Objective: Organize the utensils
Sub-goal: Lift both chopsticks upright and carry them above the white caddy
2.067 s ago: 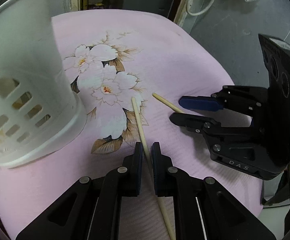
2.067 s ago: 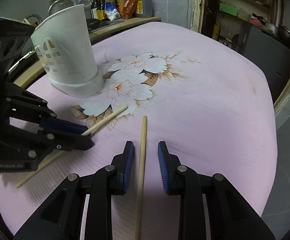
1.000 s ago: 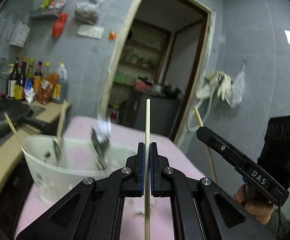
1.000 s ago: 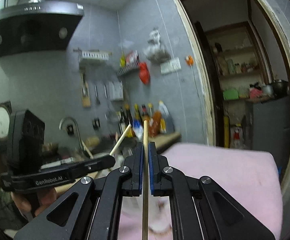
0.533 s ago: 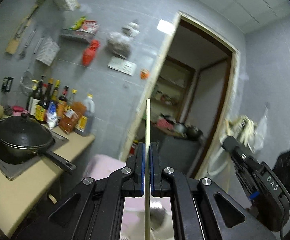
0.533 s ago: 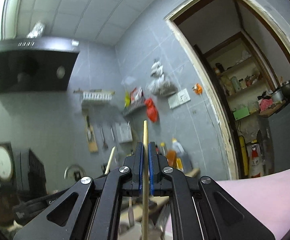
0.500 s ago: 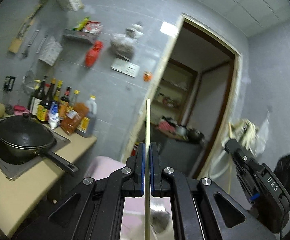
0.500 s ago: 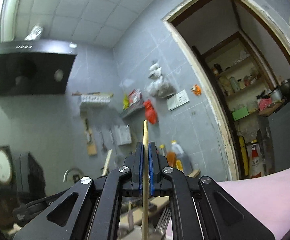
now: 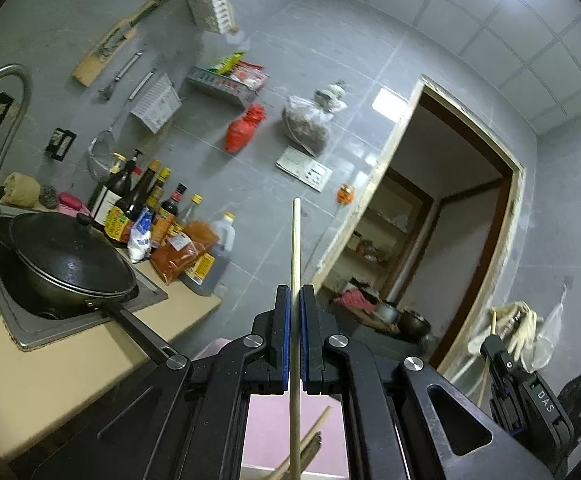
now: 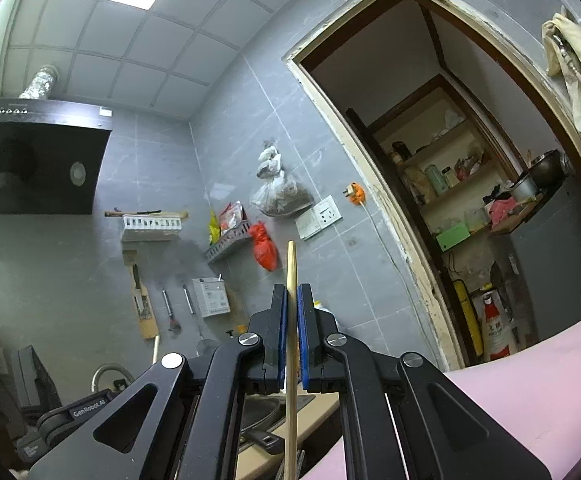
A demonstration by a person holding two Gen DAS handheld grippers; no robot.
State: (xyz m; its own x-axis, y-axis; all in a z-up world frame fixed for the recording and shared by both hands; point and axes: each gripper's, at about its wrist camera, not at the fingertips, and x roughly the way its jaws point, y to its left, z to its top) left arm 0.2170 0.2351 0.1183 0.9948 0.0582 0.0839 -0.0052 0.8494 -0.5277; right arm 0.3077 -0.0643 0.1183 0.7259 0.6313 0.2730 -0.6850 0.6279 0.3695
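Left gripper (image 9: pixel 295 292) clenched on chopstick (image 9: pixel 295 248), long axis 12–6 o'clock; right gripper (image 10: pixel 292 292) likewise gripped second chopstick (image 10: pixel 291 268); utensil handles (image 9: pixel 310 444) at 6 o'clock.

Pale wooden chopstick (image 9: pixel 295 248), black gripper (image 9: pixel 295 336) with blue-lined jaws, pink tablecloth (image 10: pixel 538 392), grey tiled wall (image 9: pixel 274 60), black wok (image 9: pixel 66 264)

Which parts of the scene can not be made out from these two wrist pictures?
- Left wrist: lower end of the left chopstick is cut off by the bottom edge; the left gripper hides what stands below.
- Right wrist: the right gripper hides the lower end of the right chopstick.
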